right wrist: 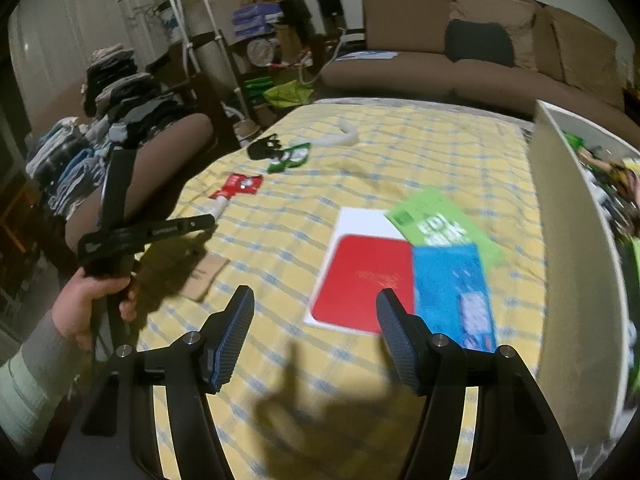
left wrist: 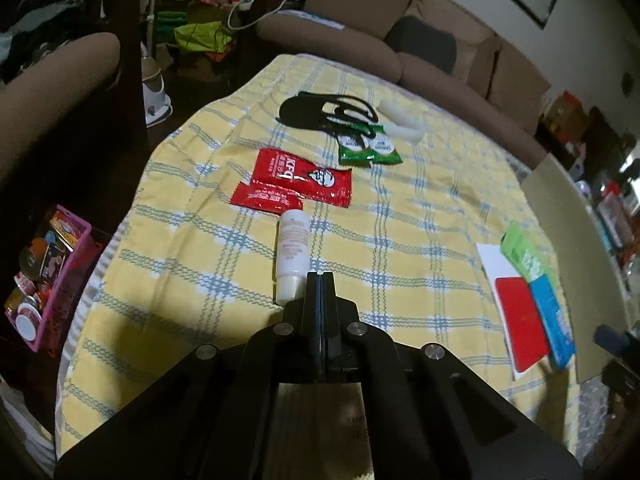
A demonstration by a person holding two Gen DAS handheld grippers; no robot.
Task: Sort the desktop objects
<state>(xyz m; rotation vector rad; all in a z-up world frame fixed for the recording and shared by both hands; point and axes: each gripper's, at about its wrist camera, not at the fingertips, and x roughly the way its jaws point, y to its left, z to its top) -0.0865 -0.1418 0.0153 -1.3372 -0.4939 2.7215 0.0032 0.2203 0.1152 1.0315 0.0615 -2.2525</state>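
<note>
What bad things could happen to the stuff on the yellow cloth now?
The left gripper is shut right beside the white bottle, which lies on its side, so a nudge might roll it into the red ketchup packets. The right gripper hangs open over the red card; grabbing it might drag the overlapping blue packet.

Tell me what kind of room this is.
Most likely a lived-in home living room: a brown sofa behind the table's yellow checked cloth, folded clothes piled on an armchair, household clutter on the floor.
</note>
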